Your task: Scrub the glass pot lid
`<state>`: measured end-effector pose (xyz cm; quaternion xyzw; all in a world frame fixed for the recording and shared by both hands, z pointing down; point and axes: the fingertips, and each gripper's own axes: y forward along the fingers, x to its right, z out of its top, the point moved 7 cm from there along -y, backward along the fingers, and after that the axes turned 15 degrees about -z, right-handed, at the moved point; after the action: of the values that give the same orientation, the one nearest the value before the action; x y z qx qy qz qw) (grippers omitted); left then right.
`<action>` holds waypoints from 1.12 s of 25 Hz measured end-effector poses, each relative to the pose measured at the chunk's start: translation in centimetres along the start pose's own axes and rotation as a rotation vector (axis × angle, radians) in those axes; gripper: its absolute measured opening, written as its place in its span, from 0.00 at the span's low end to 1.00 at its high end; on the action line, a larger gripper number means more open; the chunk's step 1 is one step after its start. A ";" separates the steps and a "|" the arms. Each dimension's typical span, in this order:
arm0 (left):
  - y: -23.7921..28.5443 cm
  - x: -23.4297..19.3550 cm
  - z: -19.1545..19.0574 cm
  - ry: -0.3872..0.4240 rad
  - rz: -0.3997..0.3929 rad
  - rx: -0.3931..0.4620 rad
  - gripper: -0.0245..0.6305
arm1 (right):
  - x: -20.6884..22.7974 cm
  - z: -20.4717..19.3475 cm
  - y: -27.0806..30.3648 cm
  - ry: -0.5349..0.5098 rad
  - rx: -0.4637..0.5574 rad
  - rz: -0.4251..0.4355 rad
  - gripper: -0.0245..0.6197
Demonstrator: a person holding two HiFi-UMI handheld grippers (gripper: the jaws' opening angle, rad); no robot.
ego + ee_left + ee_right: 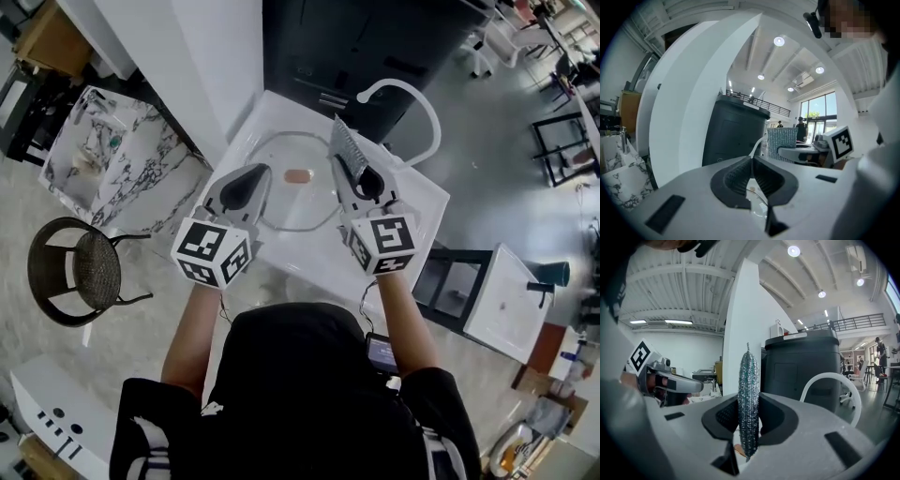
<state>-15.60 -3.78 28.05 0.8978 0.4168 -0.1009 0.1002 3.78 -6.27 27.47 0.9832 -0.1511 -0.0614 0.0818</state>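
A glass lid [302, 208] was laid flat in the white sink [417, 208], its brownish knob [298, 176] turned up, below the curved white tap [427, 111]. The left gripper [256, 179] was held over the lid's left edge, and in the left gripper view [752, 174] its jaws were seen clenched together with no gap between the pads. A thin glassy line was seen just under them, but whether the lid's rim was pinched could not be told. The right gripper [362, 178] was held at the lid's right side, apart from the left one. Its jaws were clamped on a silvery scouring pad [348, 150], which was seen edge-on and upright in the right gripper view [749, 394], standing out well beyond the fingertips. A tall dark cabinet [806, 366] was seen behind the sink.
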 end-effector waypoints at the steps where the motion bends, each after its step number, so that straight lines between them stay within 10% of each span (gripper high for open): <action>1: 0.7 0.0 -0.3 0.002 -0.015 -0.021 0.06 | 0.3 -0.3 0.4 -0.003 -0.008 0.004 0.15; 28: 8.8 -4.1 -10.2 -0.129 -0.107 -0.240 0.06 | 3.6 -9.5 5.3 -0.024 -0.229 0.050 0.15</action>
<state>-10.44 -9.65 39.73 0.8474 0.4659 -0.1130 0.2281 7.04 -11.04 37.38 0.9626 -0.1685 -0.0878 0.1933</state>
